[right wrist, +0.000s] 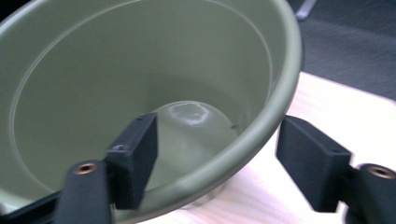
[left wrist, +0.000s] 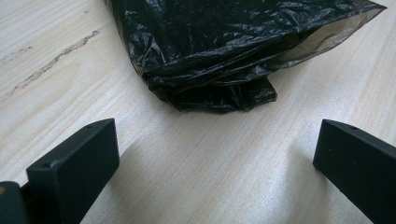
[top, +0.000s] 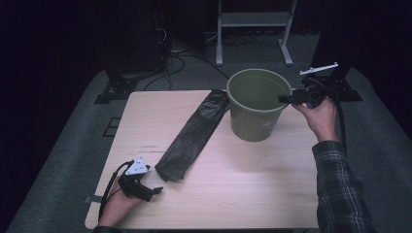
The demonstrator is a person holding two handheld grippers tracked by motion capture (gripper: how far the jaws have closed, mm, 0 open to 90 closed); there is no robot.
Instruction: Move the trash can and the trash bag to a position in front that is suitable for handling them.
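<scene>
The thin black plastic bag (top: pixel 194 136) lies flat on the pale wooden counter (top: pixel 233 189), its far end touching the round green plastic bucket (top: pixel 253 104). It looks soft, light and slippery, so pinch its folded near edge. The left tongs (top: pixel 154 191) are wide open just before it. The right tongs (right wrist: pixel 215 163) sit wide over the stiff bucket rim.

No legible text, label, brand, number or sign appeared on any surface. The green bucket (top: pixel 252 104), the black bag (top: pixel 194 133), the wooden table (top: pixel 233 189) and both grippers bore no readable marking. The dark streaks on the table beside the bag were scuffs, not characters.
</scene>
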